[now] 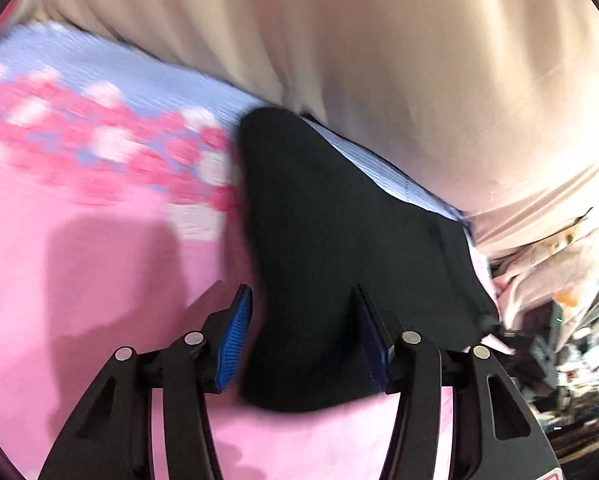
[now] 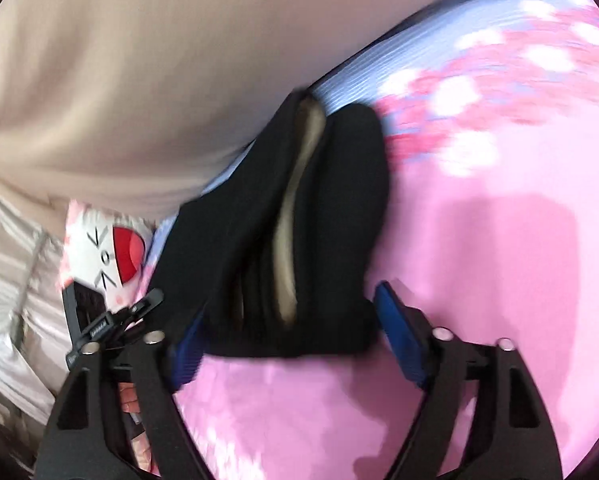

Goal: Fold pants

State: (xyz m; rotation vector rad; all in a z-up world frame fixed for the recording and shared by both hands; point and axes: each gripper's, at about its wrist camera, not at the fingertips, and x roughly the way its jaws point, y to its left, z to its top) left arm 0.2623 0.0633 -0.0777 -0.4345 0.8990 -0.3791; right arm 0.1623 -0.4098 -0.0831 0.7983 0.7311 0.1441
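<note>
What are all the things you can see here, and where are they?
Pants: one pair, black, bunched on the bedcover, between both pairs of tongs.
Bedcover: one, pink with blue and white blossom print, under the pants.
Beige cloth: one, hanging along the bedcover's far edge.
Small black stand: one, at the bedcover's edge in the right view.
Clutter: mixed colours, too blurred to name.
Left tongs: black with blue pads, open.
Right tongs: black with blue pads, open.

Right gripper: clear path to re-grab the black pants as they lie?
Probably yes. The black fabric pants lie on the pink bedsheet between the right gripper's open blue-padded fingers; nothing covers them.
</note>
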